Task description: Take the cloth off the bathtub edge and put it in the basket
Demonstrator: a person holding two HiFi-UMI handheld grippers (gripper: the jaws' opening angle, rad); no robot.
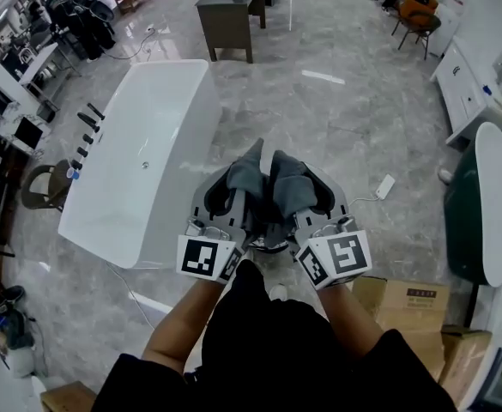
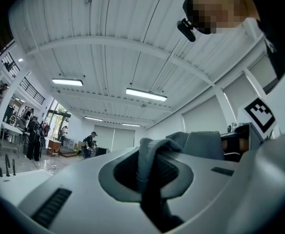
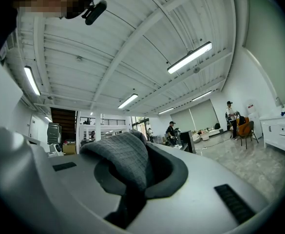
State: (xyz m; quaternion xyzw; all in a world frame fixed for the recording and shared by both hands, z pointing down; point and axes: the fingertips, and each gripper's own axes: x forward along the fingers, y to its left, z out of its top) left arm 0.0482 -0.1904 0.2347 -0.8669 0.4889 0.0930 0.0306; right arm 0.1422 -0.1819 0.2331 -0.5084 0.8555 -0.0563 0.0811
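Mid-air, left hand-held gripper (image 1: 244,183) and right hand-held gripper (image 1: 287,183) clamp the cloth (image 1: 255,158)

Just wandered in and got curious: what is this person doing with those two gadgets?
A person stands beside a white freestanding bathtub, holding a two-jaw tool in each hand. The left gripper and the right gripper are both clamped on one grey waffle-textured cloth, which is bunched between them and held in the air, away from the tub. No basket is in view, so the cloth is not yet put away.
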